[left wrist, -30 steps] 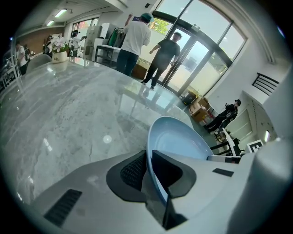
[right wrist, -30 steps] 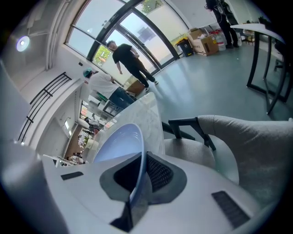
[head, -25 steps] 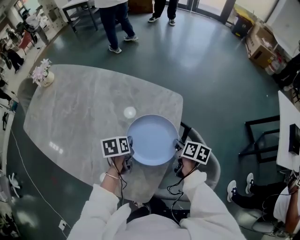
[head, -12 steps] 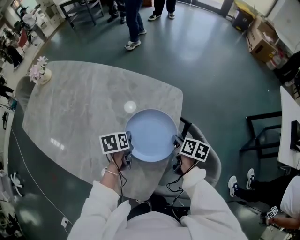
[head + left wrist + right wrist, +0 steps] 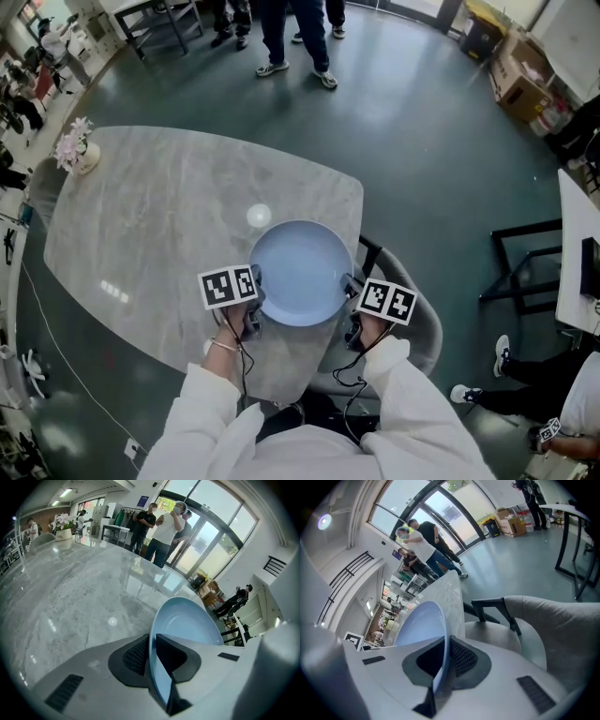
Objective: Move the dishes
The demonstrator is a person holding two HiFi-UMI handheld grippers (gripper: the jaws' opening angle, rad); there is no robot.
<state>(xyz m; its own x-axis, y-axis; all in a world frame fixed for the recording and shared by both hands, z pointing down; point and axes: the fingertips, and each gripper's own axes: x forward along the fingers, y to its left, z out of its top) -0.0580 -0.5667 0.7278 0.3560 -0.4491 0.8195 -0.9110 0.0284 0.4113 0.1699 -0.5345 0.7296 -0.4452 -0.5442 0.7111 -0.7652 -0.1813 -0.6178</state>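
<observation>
Above table (image 5: 159,216), hand-held grippers (image 5: 257,292) (image 5: 351,291) clamp plate's (image 5: 300,272) opposite rims.

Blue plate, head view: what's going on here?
A person grips the light blue plate by its rim from both sides. The left hand-held gripper is shut on its left edge and the right hand-held gripper on its right edge. The plate is over the near corner of the grey marble table, beside a grey chair. Whether it's lifted clear of the tabletop isn't certain.
</observation>
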